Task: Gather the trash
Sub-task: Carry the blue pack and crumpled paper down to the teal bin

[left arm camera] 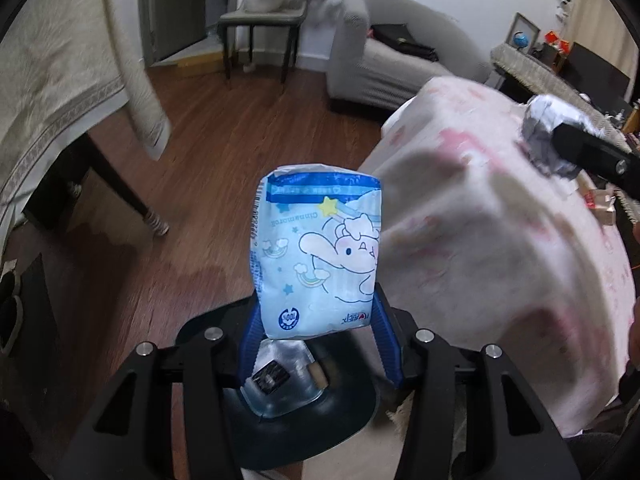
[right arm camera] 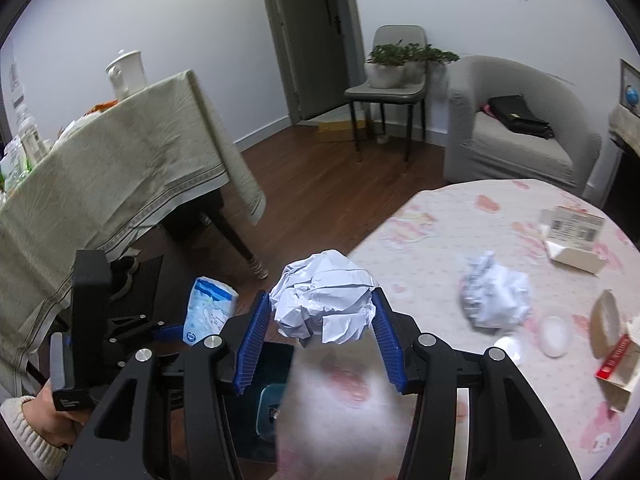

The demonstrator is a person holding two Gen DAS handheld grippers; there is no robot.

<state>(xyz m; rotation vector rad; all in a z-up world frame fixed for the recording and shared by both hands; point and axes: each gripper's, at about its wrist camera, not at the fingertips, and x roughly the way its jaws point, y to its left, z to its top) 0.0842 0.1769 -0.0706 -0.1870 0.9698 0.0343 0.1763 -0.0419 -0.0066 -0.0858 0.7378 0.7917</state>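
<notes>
My left gripper [left arm camera: 316, 320] is shut on a light blue cartoon-print packet [left arm camera: 318, 248] and holds it upright above a dark trash bin [left arm camera: 352, 412] on the floor; a few scraps lie inside the bin. My right gripper [right arm camera: 320, 320] is shut on a crumpled white paper ball [right arm camera: 324, 298] at the table's near edge. That ball also shows in the left wrist view [left arm camera: 550, 136]. The left gripper with the packet [right arm camera: 208, 308] shows in the right wrist view, left of the table. The bin's rim [right arm camera: 276, 364] lies below the right gripper.
A round table with a pink-patterned cloth [right arm camera: 440, 240] holds another crumpled paper ball [right arm camera: 494, 292], a white box [right arm camera: 574, 236], a red-and-white carton [right arm camera: 620, 364] and a small lid [right arm camera: 554, 336]. A cloth-covered table [right arm camera: 100, 184] stands left, an armchair [right arm camera: 520, 120] behind.
</notes>
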